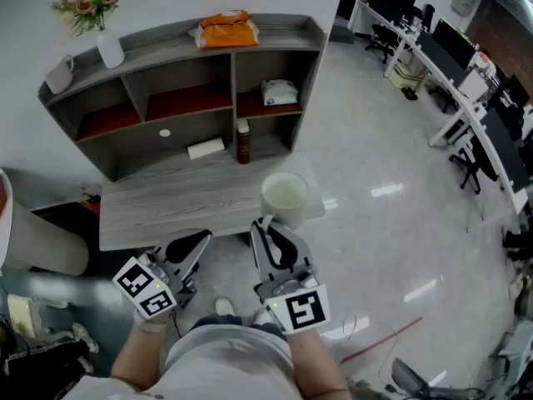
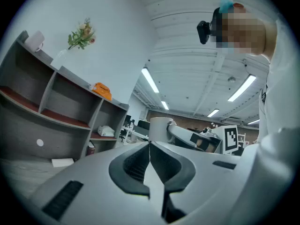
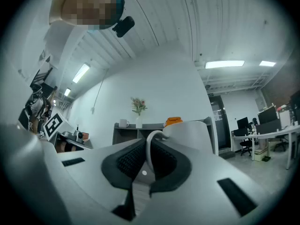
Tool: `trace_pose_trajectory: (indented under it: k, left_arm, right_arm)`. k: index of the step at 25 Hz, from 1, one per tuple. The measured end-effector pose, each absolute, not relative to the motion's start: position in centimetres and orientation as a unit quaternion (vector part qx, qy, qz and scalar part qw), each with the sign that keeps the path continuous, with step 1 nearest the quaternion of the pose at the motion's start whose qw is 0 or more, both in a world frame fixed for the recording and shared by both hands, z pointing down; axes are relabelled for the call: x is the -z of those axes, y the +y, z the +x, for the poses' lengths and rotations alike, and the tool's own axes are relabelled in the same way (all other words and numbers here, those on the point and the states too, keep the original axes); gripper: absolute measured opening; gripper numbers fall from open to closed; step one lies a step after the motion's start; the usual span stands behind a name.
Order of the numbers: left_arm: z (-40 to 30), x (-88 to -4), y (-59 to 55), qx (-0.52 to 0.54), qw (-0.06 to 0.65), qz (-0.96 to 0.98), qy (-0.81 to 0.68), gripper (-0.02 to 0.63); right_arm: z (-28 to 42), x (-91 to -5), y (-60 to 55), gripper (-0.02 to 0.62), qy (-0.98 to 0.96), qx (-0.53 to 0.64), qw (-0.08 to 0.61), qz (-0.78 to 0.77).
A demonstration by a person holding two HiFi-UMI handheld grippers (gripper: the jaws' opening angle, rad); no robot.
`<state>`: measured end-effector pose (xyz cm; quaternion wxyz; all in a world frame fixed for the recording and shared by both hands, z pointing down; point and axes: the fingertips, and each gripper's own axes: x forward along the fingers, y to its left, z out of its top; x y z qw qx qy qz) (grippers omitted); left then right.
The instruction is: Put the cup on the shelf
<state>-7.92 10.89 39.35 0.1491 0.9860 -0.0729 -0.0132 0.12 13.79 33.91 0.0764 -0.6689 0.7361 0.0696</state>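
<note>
A white cup (image 1: 285,194) hangs over the right end of the grey desk (image 1: 166,202). My right gripper (image 1: 265,223) is shut on its handle. In the right gripper view the thin handle (image 3: 151,139) is pinched between the dark pads and the cup body (image 3: 190,135) stands just beyond them. The grey shelf (image 1: 191,65) stands at the back of the desk, past the cup. My left gripper (image 1: 200,238) is shut and holds nothing, low by the desk's front edge. The left gripper view has its pads (image 2: 140,161) together, with the cup (image 2: 157,128) to the right.
On the shelf's top are a white mug (image 1: 60,73), a vase with flowers (image 1: 108,48) and an orange bag (image 1: 226,30). A brown bottle (image 1: 243,142), a white box (image 1: 279,92) and a paper (image 1: 206,147) lie lower down. Office desks with chairs (image 1: 466,98) line the right.
</note>
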Motion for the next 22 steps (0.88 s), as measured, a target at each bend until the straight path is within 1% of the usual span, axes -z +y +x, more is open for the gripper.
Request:
trace_pose_trajectory:
  k: [6, 14, 20, 22]
  left_arm:
    - [-10.2, -39.1, 8.5, 0.017, 0.149, 0.986, -0.067, 0.017]
    - [-12.7, -39.7, 4.5, 0.02, 0.154, 0.985, -0.073, 0.017]
    - [-12.4, -40.3, 1.0, 0.02, 0.156, 0.982, -0.1, 0.017]
    - [-11.7, -40.4, -0.2, 0.021, 0.156, 0.981, -0.11, 0.017]
  right_arm:
    - [-1.7, -33.7, 11.5, 0.038, 0.739, -0.054, 0.09, -0.666]
    - [-2.7, -32.9, 6.3, 0.038, 0.738, -0.071, 0.084, -0.665]
    - [-1.8, -33.1, 2.1, 0.038, 0.754, -0.072, 0.09, -0.647]
    - [-1.0, -34.0, 0.6, 0.038, 0.764, -0.066, 0.083, -0.637]
